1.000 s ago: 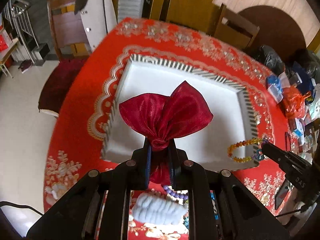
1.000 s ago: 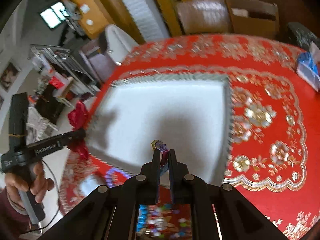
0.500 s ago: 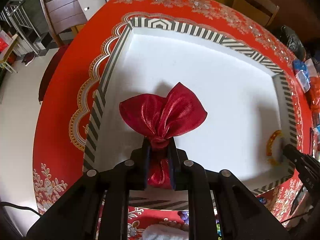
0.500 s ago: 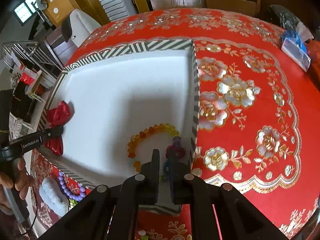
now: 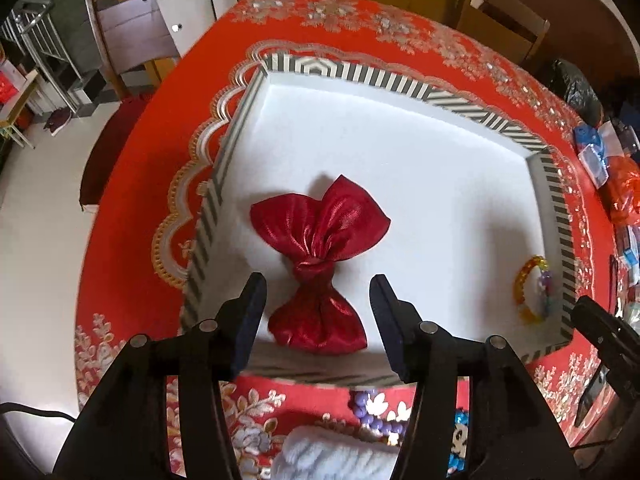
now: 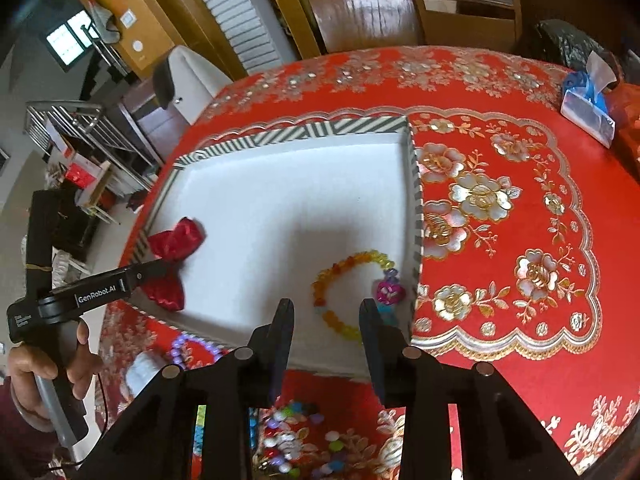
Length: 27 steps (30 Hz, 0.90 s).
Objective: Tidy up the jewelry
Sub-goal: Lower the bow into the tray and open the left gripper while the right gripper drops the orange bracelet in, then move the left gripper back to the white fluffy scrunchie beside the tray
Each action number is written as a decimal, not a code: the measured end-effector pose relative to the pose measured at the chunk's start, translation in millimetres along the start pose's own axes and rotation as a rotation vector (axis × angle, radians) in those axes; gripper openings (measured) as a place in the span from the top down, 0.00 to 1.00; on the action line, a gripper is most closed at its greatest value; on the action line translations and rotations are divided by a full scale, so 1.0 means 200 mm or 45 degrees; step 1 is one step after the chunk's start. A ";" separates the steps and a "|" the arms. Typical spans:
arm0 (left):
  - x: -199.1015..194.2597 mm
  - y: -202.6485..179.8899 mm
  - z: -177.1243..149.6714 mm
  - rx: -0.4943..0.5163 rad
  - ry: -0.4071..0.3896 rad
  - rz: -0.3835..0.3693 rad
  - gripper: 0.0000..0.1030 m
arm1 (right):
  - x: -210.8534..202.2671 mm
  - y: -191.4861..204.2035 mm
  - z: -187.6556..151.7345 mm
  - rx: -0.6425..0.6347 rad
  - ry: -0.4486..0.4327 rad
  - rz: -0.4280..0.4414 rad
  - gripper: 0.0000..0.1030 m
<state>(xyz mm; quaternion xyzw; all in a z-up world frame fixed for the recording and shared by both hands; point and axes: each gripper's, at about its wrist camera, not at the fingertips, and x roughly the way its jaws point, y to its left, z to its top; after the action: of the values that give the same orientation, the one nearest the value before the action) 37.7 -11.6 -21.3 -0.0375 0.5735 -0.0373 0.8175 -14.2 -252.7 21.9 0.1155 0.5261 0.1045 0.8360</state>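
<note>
A white tray with a striped rim (image 5: 558, 216) (image 6: 414, 184) sits on the red tablecloth. A red satin pouch (image 5: 320, 264) lies in its near left corner; it also shows in the right wrist view (image 6: 174, 256). My left gripper (image 5: 318, 316) is open, its fingers either side of the pouch's lower half and not touching it. An amber bead bracelet (image 6: 340, 280) with a purple and blue charm (image 6: 386, 294) lies in the tray's near right corner, also seen in the left wrist view (image 5: 530, 292). My right gripper (image 6: 326, 320) is open just behind it.
Loose jewelry lies on the cloth in front of the tray: a purple bead bracelet (image 6: 188, 350), a white fluffy item (image 5: 332, 456), several coloured beads (image 6: 296, 432). Small bags (image 5: 596, 152) crowd the table's right side. Wooden chairs (image 6: 368, 16) stand around the table.
Both grippers have opened. The left let go of the pouch, the right let go of the amber bracelet; both items now lie in the tray.
</note>
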 end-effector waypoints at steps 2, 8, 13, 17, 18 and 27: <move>-0.07 0.00 -0.02 -0.003 -0.045 -0.002 0.48 | -0.02 0.03 -0.02 -0.008 -0.003 0.010 0.69; -0.23 0.01 -0.11 0.011 -0.138 0.030 0.48 | -0.10 0.11 -0.11 -0.052 -0.028 0.026 0.64; -0.33 0.01 -0.22 0.016 -0.168 0.044 0.48 | -0.18 0.12 -0.19 -0.063 -0.052 0.046 0.63; -0.39 0.00 -0.32 0.014 -0.181 0.047 0.48 | -0.24 0.14 -0.25 -0.079 -0.063 0.049 0.62; -0.41 0.00 -0.34 0.015 -0.189 0.052 0.48 | -0.26 0.14 -0.27 -0.083 -0.065 0.047 0.62; -0.53 -0.04 -0.52 0.009 -0.252 0.070 0.48 | -0.36 0.17 -0.37 -0.103 -0.089 0.054 0.62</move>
<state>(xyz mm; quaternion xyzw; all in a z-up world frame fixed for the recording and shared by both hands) -97.5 -10.8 44.0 -0.0224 0.4906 -0.0132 0.8710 -113.2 -235.1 62.5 0.0964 0.4895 0.1391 0.8554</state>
